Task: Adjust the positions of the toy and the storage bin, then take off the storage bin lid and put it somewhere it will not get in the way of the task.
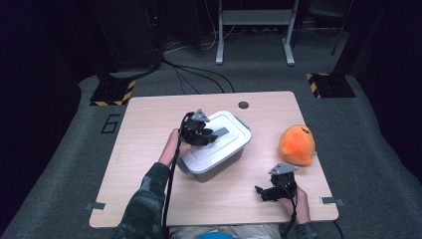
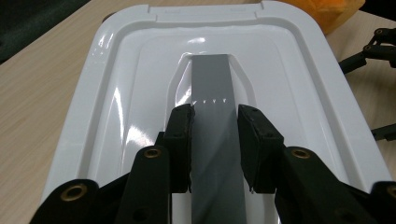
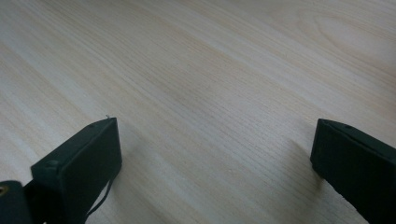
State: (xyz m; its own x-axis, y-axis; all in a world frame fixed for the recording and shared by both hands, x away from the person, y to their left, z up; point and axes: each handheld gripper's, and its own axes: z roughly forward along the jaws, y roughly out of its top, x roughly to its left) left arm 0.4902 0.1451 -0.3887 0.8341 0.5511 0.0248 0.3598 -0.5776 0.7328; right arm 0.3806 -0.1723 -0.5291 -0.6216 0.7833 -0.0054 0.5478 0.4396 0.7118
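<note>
White lidded box [image 1: 215, 144]: 1 | left claw [image 2: 215, 140] clamps grey handle [image 2: 212, 88] | right claw [image 3: 215, 163] apart

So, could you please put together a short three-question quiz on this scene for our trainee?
1. True or false: the left gripper is shut on the grey handle of the white lid.
2. Which thing lies nearest the right gripper: A the orange plush toy, B the grey container, C the round hole in the table?
3. Fill in: the right gripper's jaws stand ____ over bare wood.

Key: 1 true; 2 A; 3 open.
</note>
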